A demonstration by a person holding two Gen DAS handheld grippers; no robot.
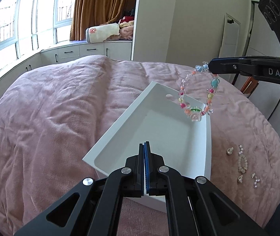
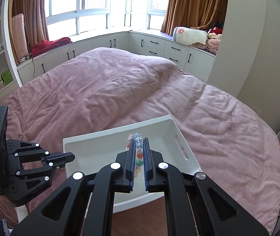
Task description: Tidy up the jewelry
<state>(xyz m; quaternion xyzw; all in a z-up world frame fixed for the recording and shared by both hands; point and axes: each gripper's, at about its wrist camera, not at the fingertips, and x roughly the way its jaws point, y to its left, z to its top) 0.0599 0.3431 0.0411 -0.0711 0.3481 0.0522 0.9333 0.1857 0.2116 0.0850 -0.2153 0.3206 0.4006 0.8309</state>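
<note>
Loose earrings (image 1: 240,163) — left cam only

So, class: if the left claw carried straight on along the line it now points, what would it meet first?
Probably the white tray: the shut left claw points down over the tray's near rim toward its bare floor. Depth is uncertain. The beaded bracelet hangs off to the side.

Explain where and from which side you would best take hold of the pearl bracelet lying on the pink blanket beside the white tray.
Grip the pearl bracelet across one side of its loop, coming straight down from above. It lies flat on the soft blanket, so only a top approach seems workable, and earrings close by make a narrow pinch safer.
</note>
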